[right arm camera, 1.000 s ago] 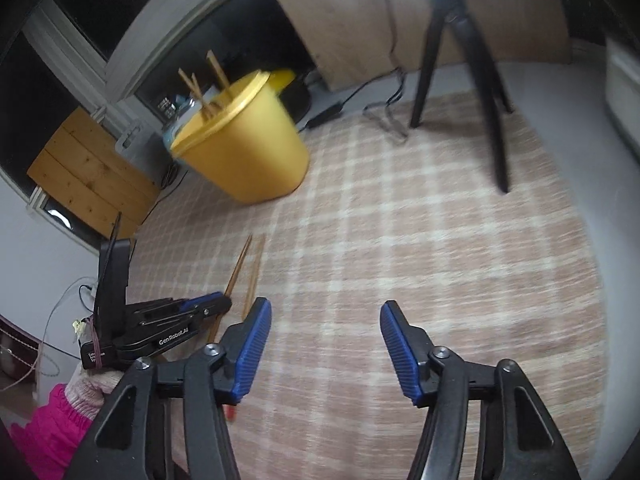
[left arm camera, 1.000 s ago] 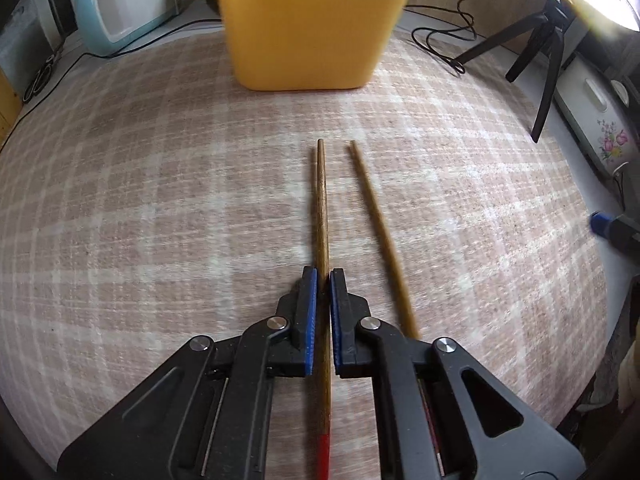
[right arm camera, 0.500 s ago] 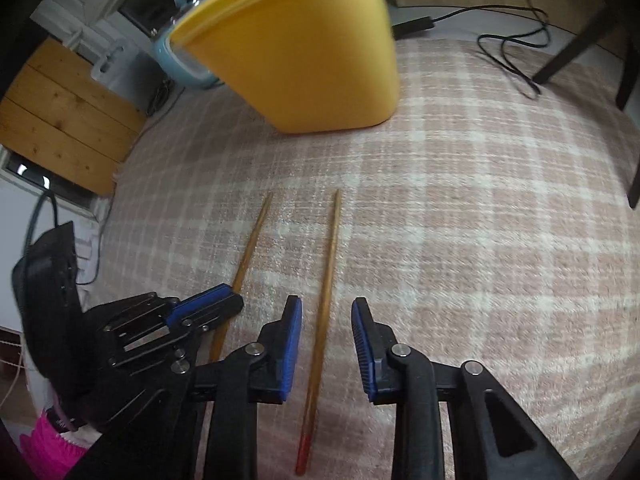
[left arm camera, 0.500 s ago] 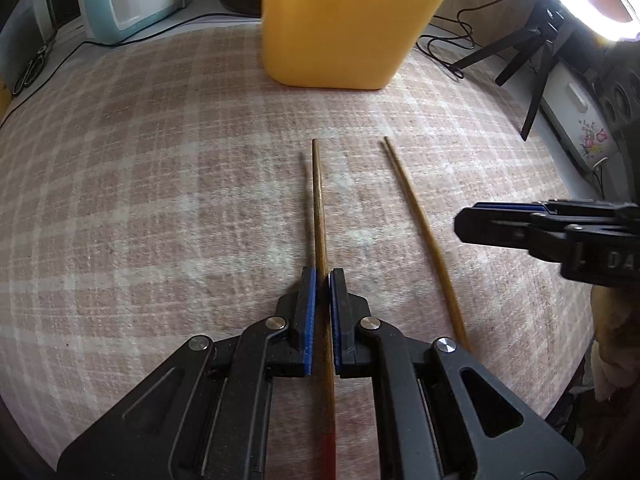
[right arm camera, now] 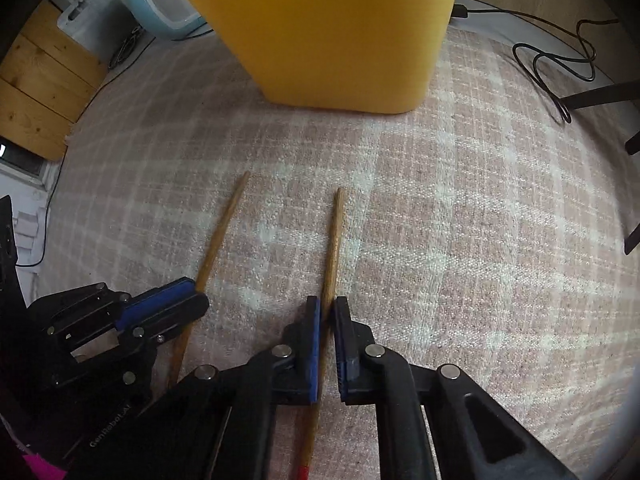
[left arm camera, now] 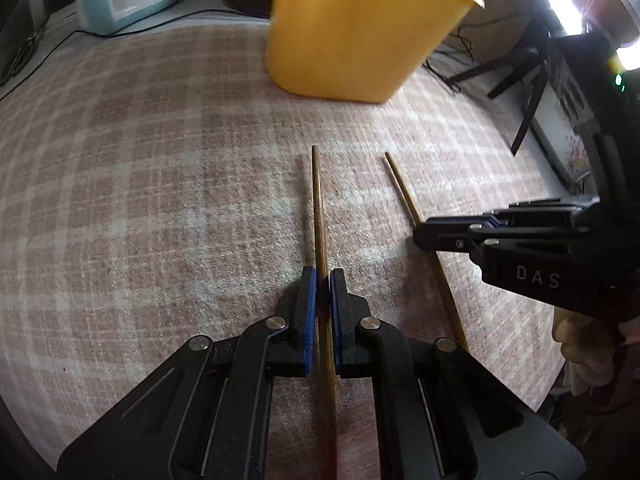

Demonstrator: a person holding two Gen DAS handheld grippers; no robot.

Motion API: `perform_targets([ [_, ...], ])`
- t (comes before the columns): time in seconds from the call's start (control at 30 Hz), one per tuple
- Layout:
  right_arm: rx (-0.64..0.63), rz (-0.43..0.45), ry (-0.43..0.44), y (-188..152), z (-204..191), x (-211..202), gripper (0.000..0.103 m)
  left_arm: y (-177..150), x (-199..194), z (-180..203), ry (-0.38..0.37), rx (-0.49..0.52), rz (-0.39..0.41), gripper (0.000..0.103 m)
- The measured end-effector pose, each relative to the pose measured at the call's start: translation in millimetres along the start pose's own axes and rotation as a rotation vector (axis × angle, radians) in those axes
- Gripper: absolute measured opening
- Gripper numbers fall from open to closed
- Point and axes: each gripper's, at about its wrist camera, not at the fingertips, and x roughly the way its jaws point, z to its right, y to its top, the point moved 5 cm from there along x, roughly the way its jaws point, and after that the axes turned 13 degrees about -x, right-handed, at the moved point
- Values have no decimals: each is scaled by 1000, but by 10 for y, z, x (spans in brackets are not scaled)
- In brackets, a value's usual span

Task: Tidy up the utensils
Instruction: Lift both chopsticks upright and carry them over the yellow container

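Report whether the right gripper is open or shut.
Shut: the right gripper has just closed, its blue pads pinching the chopstick.

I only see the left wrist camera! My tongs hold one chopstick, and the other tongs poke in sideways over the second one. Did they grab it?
Observer: Yes. In the right wrist view the right tongs have just closed on the second chopstick and are pinching it.
Operator: Which end points at the yellow bin?
Observer: The plain wooden end points at the yellow bin. The chopstick's red tip is at the near end, behind the tongs.
Operator: Is anything else over there?
Observer: Wooden boards show at the far left of that view.
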Motion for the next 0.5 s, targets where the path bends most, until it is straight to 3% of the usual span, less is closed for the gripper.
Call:
perform_targets([
  [0.23,36,115,59,-111,149,-349,3,50,-282,11,-25,-18,62,4],
  [0.5,38,332,64,-354,217,-966,3,131,-728,129,-53,-1,161,4],
])
